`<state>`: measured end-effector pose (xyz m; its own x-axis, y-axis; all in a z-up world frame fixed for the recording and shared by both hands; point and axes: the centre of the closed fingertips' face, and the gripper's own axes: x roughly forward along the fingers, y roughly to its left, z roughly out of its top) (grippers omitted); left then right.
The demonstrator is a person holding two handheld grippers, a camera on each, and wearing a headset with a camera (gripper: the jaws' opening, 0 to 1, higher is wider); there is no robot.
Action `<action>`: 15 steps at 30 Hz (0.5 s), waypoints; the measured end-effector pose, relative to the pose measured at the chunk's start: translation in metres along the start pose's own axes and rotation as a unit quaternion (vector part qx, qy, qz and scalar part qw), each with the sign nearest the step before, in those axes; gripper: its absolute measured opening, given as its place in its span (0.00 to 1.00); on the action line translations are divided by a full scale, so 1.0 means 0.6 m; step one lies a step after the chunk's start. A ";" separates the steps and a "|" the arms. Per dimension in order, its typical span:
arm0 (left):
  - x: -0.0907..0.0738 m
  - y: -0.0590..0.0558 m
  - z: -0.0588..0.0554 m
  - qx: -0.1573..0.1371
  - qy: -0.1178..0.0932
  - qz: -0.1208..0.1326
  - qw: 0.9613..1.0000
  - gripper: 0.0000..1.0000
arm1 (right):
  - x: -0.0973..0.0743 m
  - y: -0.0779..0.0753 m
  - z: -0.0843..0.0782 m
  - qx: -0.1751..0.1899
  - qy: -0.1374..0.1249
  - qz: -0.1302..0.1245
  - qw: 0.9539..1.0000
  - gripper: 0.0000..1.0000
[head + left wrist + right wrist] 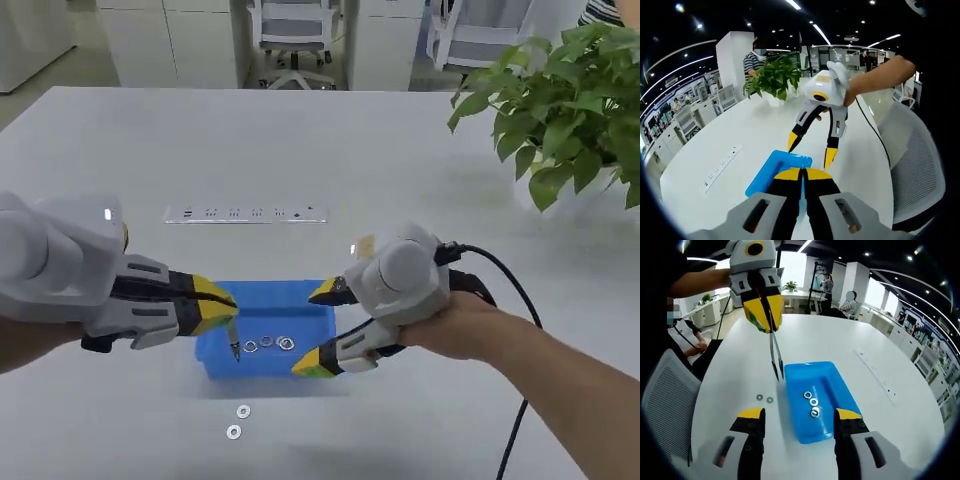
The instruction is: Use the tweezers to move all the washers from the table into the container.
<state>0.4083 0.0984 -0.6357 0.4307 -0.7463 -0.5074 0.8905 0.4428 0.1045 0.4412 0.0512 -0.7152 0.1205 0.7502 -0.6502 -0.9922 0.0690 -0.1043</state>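
Two loose washers (769, 400) lay on the table (300, 150) just beside the blue container (805, 366); three more lay inside it.
The left gripper (225, 305) was clamped on the tweezers (775, 352), whose tips were at the container's edge. The right gripper (799, 415) stood wide open and empty, its jaws framing the container. The right gripper view showed the tweezers' full length, while the left gripper view showed its jaws pressed together.

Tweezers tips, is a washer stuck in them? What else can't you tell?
- Tweezers tips: too small in the head and right gripper views to tell.
- Container floor, left gripper view: hidden behind the left claw.
- Power strip sockets, head view: too small to count.
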 end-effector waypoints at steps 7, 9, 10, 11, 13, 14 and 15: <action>-0.007 -0.019 -0.008 -0.005 0.002 -0.001 1.000 0.05 | -0.012 0.006 -0.012 0.012 -0.002 -0.018 1.000 0.64; -0.009 -0.025 -0.012 -0.006 0.003 -0.001 1.000 0.05 | -0.015 0.006 -0.014 0.016 -0.002 -0.024 1.000 0.67; -0.009 -0.028 -0.014 -0.007 0.003 -0.002 1.000 0.05 | -0.017 0.006 -0.016 0.021 -0.003 -0.028 0.999 0.67; -0.010 -0.031 -0.015 -0.007 0.004 -0.003 1.000 0.05 | -0.018 0.007 -0.017 0.025 -0.004 -0.031 0.999 0.69; -0.010 -0.037 -0.019 -0.008 0.006 -0.003 1.000 0.05 | -0.020 0.009 -0.018 0.034 -0.011 -0.034 0.999 0.70; -0.010 -0.039 -0.021 -0.008 0.007 -0.004 1.000 0.05 | -0.021 0.011 -0.019 0.038 -0.012 -0.035 0.999 0.71; -0.010 -0.042 -0.024 -0.009 0.008 -0.004 1.000 0.05 | -0.022 0.012 -0.021 0.044 -0.012 -0.035 0.998 0.71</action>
<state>0.3809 0.0988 -0.6476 0.4208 -0.7423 -0.5214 0.8913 0.4454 0.0852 0.4328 0.0338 -0.7167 0.1899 0.7573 -0.6248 -0.9806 0.1779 -0.0823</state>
